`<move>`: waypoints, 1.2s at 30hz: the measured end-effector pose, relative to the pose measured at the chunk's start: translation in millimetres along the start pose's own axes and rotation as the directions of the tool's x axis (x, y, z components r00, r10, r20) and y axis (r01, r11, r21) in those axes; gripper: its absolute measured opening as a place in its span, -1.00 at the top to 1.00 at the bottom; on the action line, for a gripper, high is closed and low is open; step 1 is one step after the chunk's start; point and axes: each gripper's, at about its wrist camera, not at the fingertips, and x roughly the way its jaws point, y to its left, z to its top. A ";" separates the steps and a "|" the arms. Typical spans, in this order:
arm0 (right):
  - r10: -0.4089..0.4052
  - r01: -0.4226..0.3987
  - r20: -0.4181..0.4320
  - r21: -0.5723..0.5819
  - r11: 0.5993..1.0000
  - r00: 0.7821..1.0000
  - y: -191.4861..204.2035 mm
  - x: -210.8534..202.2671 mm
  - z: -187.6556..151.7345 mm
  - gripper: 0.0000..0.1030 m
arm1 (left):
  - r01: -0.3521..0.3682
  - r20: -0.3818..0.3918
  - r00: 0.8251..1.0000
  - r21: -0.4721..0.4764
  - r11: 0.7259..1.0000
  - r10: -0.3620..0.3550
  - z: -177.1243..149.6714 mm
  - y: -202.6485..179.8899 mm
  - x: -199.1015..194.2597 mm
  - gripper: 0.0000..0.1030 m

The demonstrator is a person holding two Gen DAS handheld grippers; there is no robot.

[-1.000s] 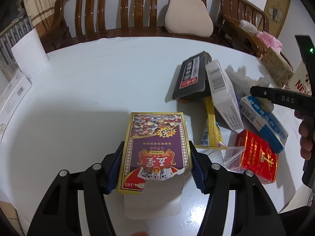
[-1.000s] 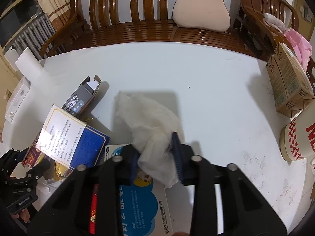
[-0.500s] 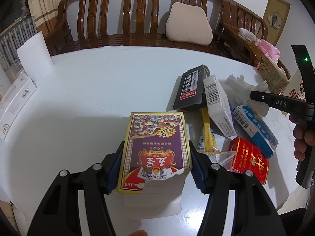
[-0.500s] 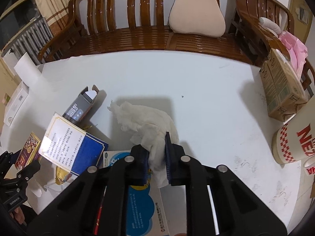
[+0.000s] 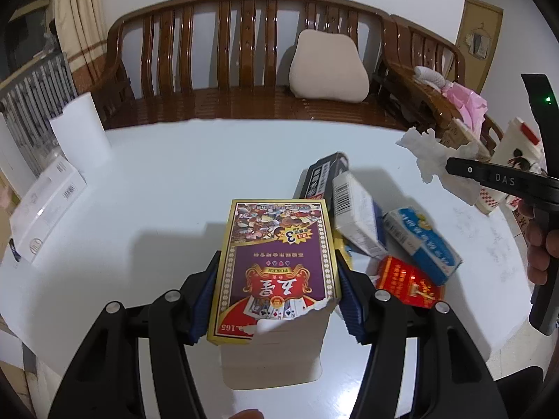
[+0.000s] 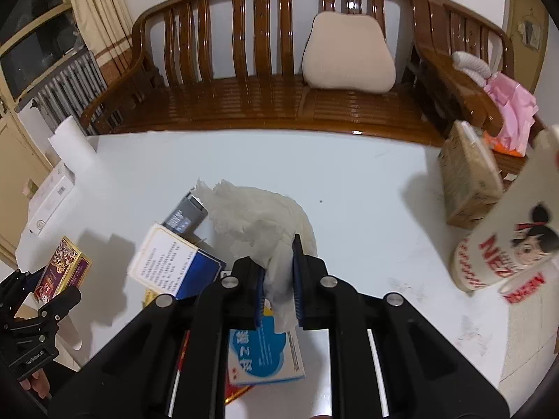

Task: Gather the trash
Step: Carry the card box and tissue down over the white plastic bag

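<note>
The left tool (image 5: 276, 293) grips a purple-and-gold playing-card box (image 5: 276, 265); the right tool (image 6: 277, 291) pinches a crumpled white tissue (image 6: 258, 220). Several cardboard boxes (image 5: 384, 241) remain between them on the white tabletop (image 5: 174, 192).

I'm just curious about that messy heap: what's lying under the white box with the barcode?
The white barcode box lies tilted on a black carton, with a yellow wrapper poking out beneath. Whatever else is underneath is hidden.

The card box (image 5: 276, 265) reads "POKER", "3" and "165". The right gripper (image 5: 464, 169) handle reads "DAS". The paper bucket (image 6: 503, 248) shows "NE".
</note>
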 end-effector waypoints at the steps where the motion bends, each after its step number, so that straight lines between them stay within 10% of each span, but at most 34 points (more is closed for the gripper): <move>1: 0.005 -0.005 0.008 0.002 1.000 1.000 1.1 -6.6 0.3 0.76 | 0.001 0.005 1.000 0.000 1.000 -0.001 0.7 -0.9 -3.7 -0.13; 16: 0.045 -0.045 0.108 -0.002 0.999 0.993 19.3 -122.5 -35.2 0.76 | 0.013 0.088 0.996 0.058 0.998 -0.018 -20.1 -36.3 -94.3 -0.13; 36: 0.039 -0.039 0.091 -0.009 0.999 0.995 56.6 -219.0 -210.3 0.76 | 0.144 0.002 0.989 0.138 0.980 -0.146 -166.9 -82.8 -147.5 -0.13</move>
